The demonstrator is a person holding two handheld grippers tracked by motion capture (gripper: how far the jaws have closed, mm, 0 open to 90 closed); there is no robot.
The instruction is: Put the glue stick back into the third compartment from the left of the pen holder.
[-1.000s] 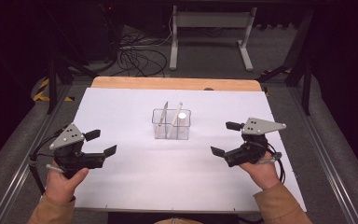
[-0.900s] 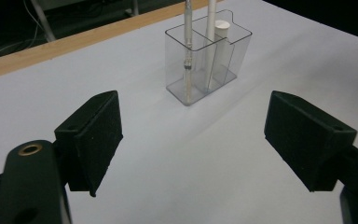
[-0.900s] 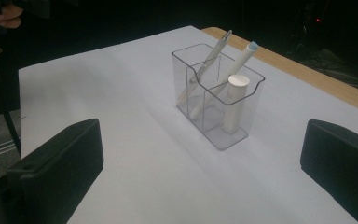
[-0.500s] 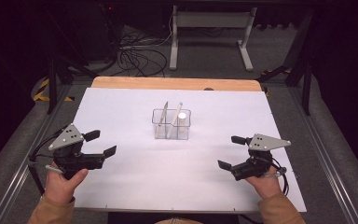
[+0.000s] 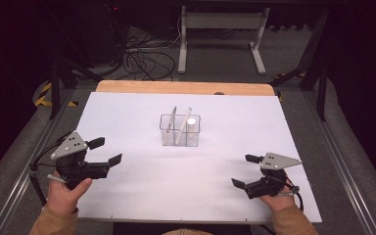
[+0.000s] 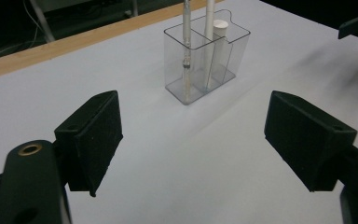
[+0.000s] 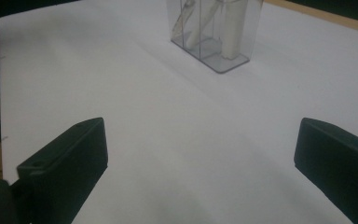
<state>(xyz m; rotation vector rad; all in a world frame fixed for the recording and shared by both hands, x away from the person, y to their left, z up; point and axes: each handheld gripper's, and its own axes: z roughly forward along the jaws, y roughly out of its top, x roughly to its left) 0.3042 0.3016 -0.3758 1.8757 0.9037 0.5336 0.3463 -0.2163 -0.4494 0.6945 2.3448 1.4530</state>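
While both claws gape, slim sticks point(image 5: 175, 122) lean in a clear, boxy holder point(image 5: 179, 131).

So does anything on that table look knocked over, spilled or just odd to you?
Nothing stands out. The clear plastic organizer stands upright on the white table cover, with a thin tool, a white stick and a white tube leaning or standing inside. The left gripper and right gripper are open and apart from it.
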